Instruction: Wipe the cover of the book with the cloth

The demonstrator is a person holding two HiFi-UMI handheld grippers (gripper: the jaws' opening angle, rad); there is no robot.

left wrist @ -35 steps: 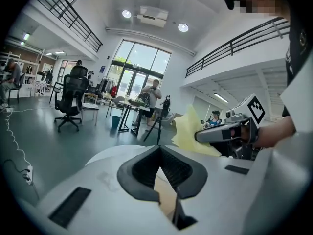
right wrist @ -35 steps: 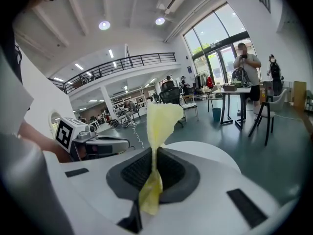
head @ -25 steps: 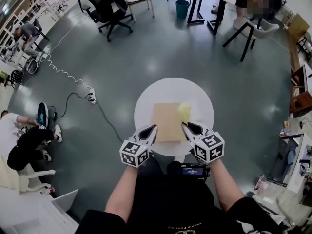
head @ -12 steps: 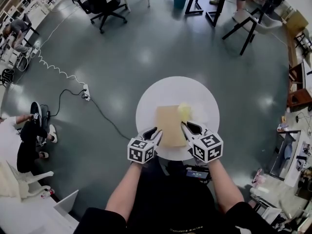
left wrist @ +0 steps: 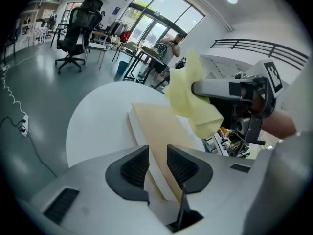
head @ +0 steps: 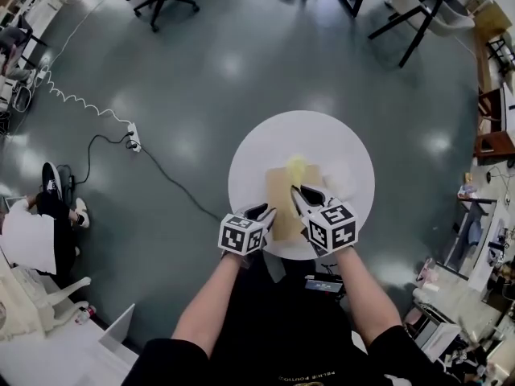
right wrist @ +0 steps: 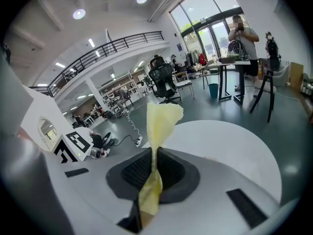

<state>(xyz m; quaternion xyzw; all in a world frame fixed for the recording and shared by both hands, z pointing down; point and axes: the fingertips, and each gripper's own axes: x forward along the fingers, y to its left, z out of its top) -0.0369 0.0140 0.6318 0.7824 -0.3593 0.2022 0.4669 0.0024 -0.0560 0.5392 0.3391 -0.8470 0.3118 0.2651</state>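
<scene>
A tan book [head: 281,208] lies on the round white table [head: 354,161]. My left gripper [head: 268,211] is at the book's near left corner. In the left gripper view its jaws [left wrist: 156,151] stand close together with the book's [left wrist: 157,126] edge held in the narrow gap. My right gripper [head: 297,192] is shut on a yellow cloth [head: 296,166] and holds it over the book's far end. In the right gripper view the cloth [right wrist: 161,120] sticks up from the pinched jaws of that gripper [right wrist: 154,153]. The left gripper view shows the cloth [left wrist: 192,97] hanging above the cover.
The table's right half [right wrist: 230,141] is bare white. A power strip [head: 133,141] with a cable lies on the floor to the left. A seated person [head: 32,232] is at the far left. Desk and chair legs [head: 406,18] stand beyond the table, and cluttered benches [head: 475,240] stand at the right.
The yellow cloth has moved from beside the book's far right corner to over the book's far end, in my right gripper. The left gripper stays at the near left corner.
</scene>
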